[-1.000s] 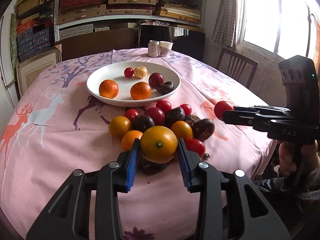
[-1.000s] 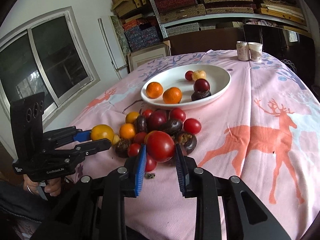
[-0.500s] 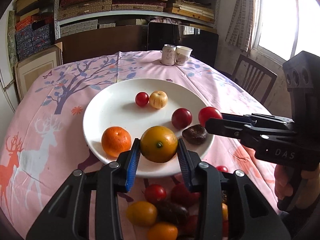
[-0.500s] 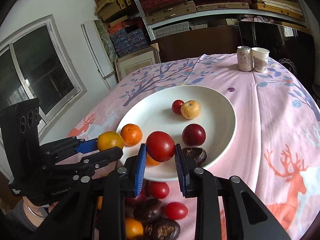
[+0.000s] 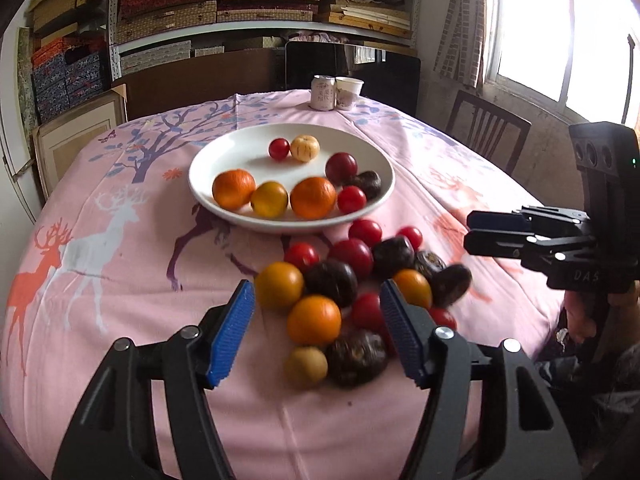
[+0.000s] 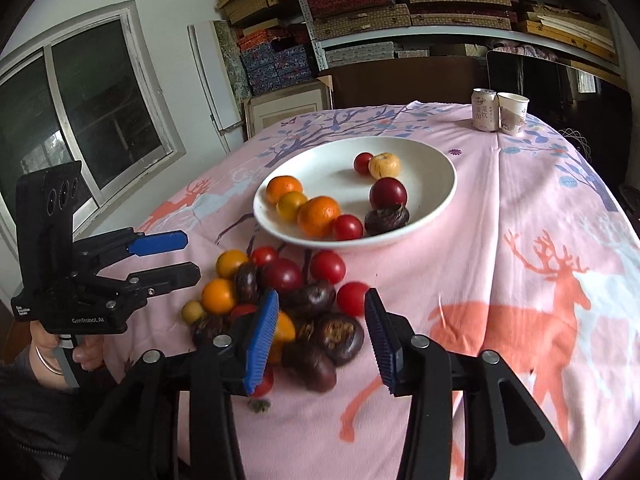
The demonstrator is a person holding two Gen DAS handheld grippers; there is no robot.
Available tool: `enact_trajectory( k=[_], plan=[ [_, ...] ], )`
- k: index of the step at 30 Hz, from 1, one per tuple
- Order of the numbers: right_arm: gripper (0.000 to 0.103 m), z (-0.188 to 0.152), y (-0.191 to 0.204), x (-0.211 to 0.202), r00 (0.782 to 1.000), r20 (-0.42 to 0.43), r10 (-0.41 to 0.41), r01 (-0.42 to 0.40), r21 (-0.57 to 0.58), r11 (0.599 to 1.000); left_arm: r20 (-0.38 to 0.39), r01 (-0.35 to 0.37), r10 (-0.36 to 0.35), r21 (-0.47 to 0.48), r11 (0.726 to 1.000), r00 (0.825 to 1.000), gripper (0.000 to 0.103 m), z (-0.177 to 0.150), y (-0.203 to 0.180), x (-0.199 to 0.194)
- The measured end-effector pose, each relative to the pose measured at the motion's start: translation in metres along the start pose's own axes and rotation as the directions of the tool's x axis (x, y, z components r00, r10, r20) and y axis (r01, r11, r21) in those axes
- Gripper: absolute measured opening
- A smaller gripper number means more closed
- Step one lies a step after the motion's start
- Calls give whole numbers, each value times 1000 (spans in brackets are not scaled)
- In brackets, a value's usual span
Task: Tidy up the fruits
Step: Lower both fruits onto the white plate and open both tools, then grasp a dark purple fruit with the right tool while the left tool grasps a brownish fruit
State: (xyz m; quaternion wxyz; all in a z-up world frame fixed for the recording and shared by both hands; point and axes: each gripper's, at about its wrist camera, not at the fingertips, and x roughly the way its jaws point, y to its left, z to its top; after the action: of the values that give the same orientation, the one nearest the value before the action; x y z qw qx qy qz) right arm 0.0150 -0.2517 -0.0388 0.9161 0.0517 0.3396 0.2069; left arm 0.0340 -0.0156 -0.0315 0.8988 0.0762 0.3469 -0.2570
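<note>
While the left gripper [image 5: 316,334] is hovering over the loose pile of fruits [image 5: 352,280] with its fingers spread and grasping nothing, the white plate [image 5: 208,160] is sitting beyond the pile on the pink deer-print tablecloth [image 5: 100,240], carrying eight fruits. The pile's long axis is running from near-left to far-right; motion is blurring its nearest pieces.

In the right wrist view, the right gripper [image 6: 320,334] is hanging released above the dark fruits [image 6: 340,334] — its blue pad is partly hiding an orange one. A can [image 6: 485,110] and a paper cup [image 6: 513,113] are standing touching at the far edge, before shelves of boxes.
</note>
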Motion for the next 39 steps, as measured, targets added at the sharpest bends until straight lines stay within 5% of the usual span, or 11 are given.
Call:
enact_trajectory(
  k=[6,13,20,31,39],
  plan=[
    [42,-25,14,-6,1000,-10,-29,28,-58,998,-49,12,-9,48,999,999,55,-41,-20,-7],
    [41,-27,12,4,999,-19,-37,36,-55,998,-48,-31,32,31,999,998,52,-45,-14,-3],
    [18,-30,4,15,998,-26,-50,49,-37,998,-54,-26,26,8,1000,998,52,-43,-6,-2],
    [31,-29,-1,22,999,-48,14,-16,-32,999,-75,18,-23,-69,997,997,53,-42,18,6],
    [26,-34,-1,26,997,-57,60,-61,-16,998,-65,9,-17,-123,992,998,53,-41,38,10]
  ],
)
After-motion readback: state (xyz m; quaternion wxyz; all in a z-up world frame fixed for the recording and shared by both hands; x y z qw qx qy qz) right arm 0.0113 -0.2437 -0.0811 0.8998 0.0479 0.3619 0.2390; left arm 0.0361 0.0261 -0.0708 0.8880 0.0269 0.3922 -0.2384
